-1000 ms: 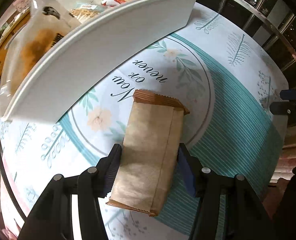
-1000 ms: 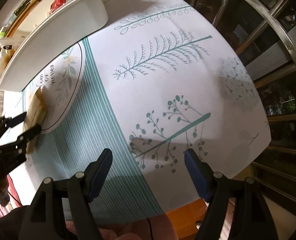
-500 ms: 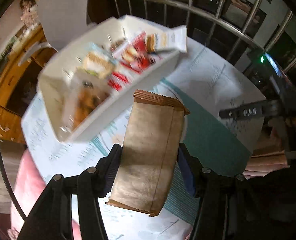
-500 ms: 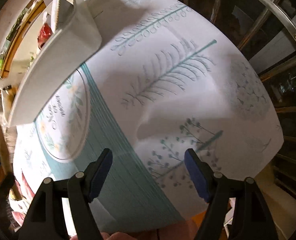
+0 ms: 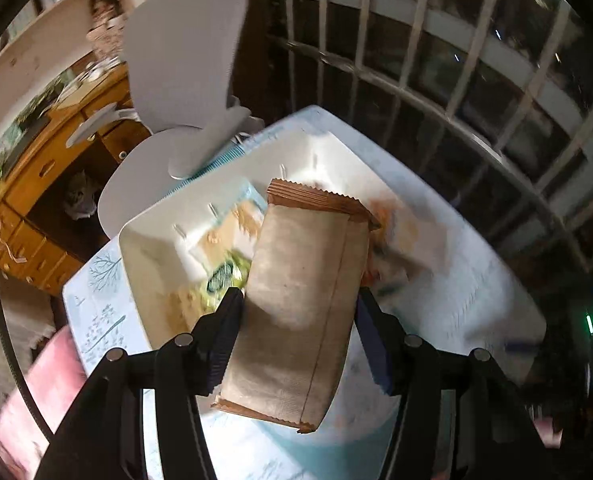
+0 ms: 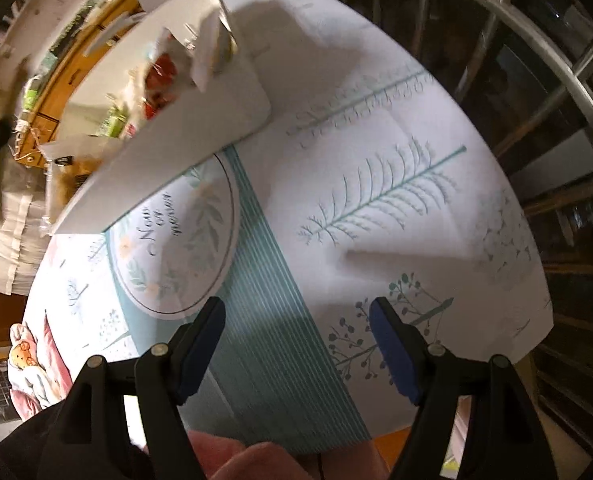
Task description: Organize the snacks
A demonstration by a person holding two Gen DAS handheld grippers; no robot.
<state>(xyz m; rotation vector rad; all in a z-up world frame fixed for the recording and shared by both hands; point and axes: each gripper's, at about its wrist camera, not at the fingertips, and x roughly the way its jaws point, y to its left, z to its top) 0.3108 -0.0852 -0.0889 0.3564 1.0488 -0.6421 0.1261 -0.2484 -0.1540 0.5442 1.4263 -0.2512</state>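
Note:
My left gripper (image 5: pixel 298 312) is shut on a brown snack packet (image 5: pixel 300 296) with crimped ends, holding it in the air above a white bin (image 5: pixel 144 256). Several other snack packets (image 5: pixel 224 248) lie blurred inside the bin. In the right wrist view the same white bin (image 6: pixel 168 136) stands at the upper left on the table, with red and green packets (image 6: pixel 160 76) showing over its rim. My right gripper (image 6: pixel 296 328) stands open above the patterned tablecloth (image 6: pixel 376 208), nothing between its fingers.
A white office chair (image 5: pixel 180 80) and a wooden cabinet (image 5: pixel 36 176) stand behind the table. Metal window bars (image 5: pixel 436 64) run along the far side. A person's fingers (image 6: pixel 236 456) and pink cloth (image 6: pixel 32 364) show at the table's near edge.
The left gripper has lifted the brown packet off the tablecloth and carried it up over the white bin. The right gripper has drifted slightly upward, still open.

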